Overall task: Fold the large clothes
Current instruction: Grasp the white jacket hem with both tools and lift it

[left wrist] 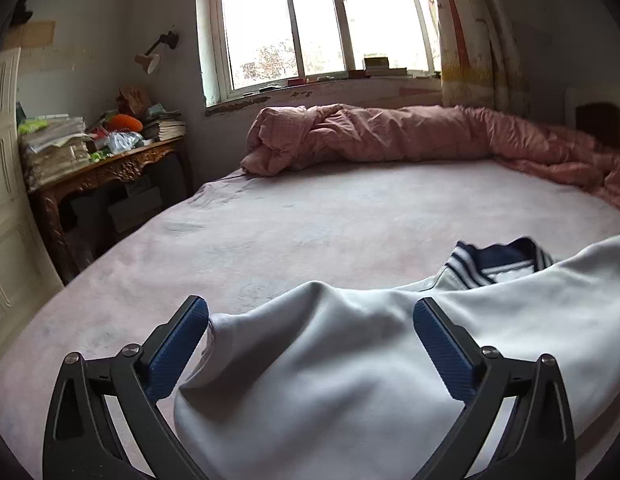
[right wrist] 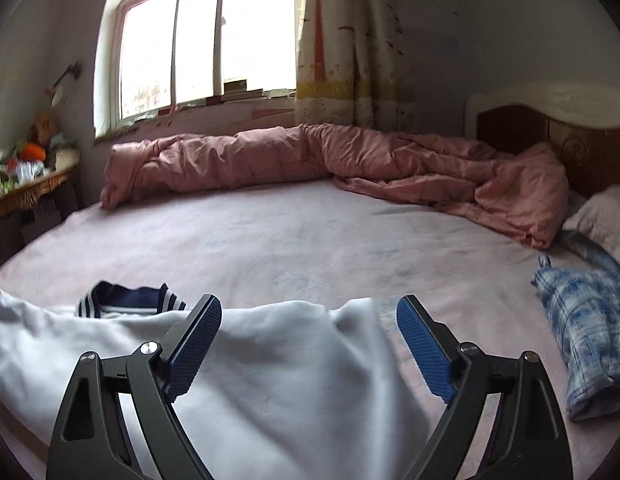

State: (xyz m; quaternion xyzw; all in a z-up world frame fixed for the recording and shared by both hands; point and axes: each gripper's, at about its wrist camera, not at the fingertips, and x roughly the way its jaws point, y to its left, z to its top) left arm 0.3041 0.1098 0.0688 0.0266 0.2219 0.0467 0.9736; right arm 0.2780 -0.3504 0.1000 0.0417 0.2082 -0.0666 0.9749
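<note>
Right now I judge I'm between grips, with the fold barely begun: both tools are spread wide and pinch nothing. My left gripper [left wrist: 310,344] hangs just over the white sweatshirt [left wrist: 330,392], whose cloth fills the gap between the blue pads; a raised hump of fabric sits between the tips, and the garment's left edge lies close beside the left pad, though whether either pad touches the cloth I cannot tell. My right gripper [right wrist: 310,344] sits over the garment's other side, where the white fabric [right wrist: 249,360] runs under the left finger and ends in a bunched corner short of the right pad, bare sheet showing beyond it. Past both tools lies the navy-and-white striped collar [left wrist: 498,260], facing away from me, so the sweatshirt lies across the near part of the bed [left wrist: 310,216]. Next, I think, each tool should drop onto an edge, close on one layer, and lift together. Off to my right lies a blue plaid garment [right wrist: 582,332], apart from the sweatshirt. Farthest off, a pink quilt [right wrist: 310,160] is heaped along the window side.
</note>
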